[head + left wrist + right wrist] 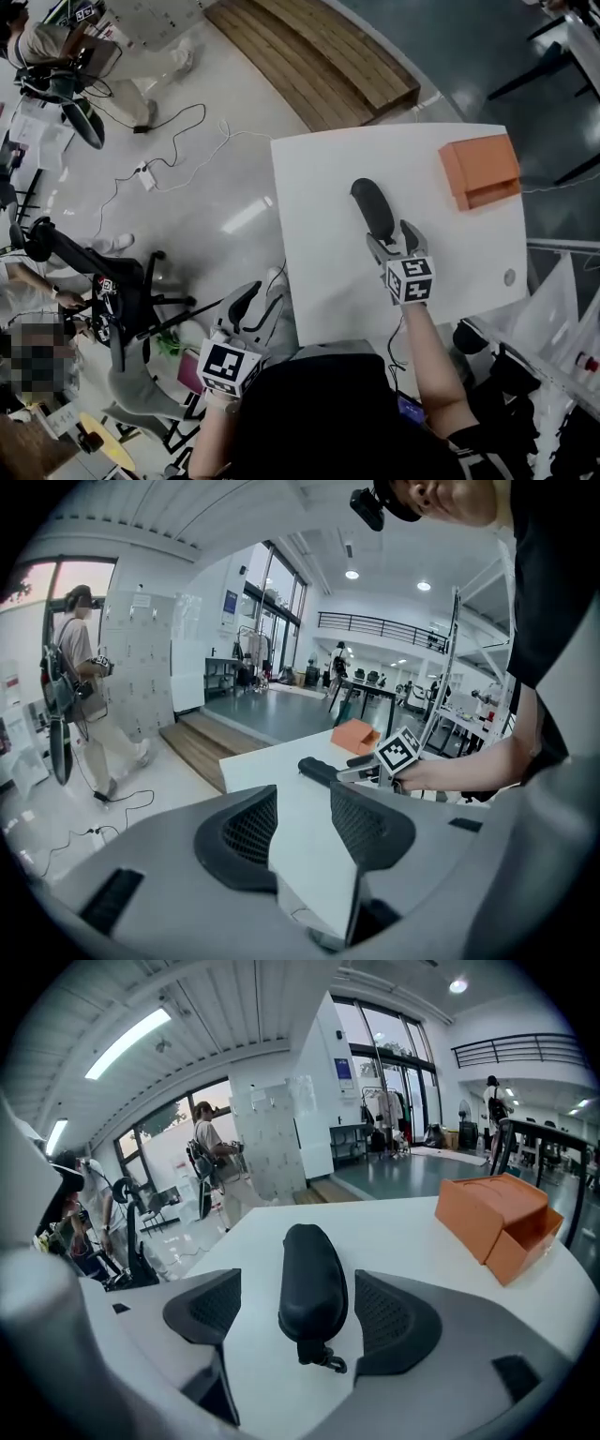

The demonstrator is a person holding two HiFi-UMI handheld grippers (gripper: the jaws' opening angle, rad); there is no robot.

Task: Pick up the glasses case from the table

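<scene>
The black glasses case lies lengthwise on the white table. My right gripper is at its near end, open. In the right gripper view the case lies between the two pads with a gap on each side, its small strap loop toward me, and the gripper touches nothing. My left gripper hangs off the table's near left corner, open and empty. In the left gripper view that gripper points over the table at the case.
An orange box with an open flap sits at the table's far right. A small round disc lies near the right edge. Left of the table are a black office chair, floor cables and people; a wooden platform lies beyond.
</scene>
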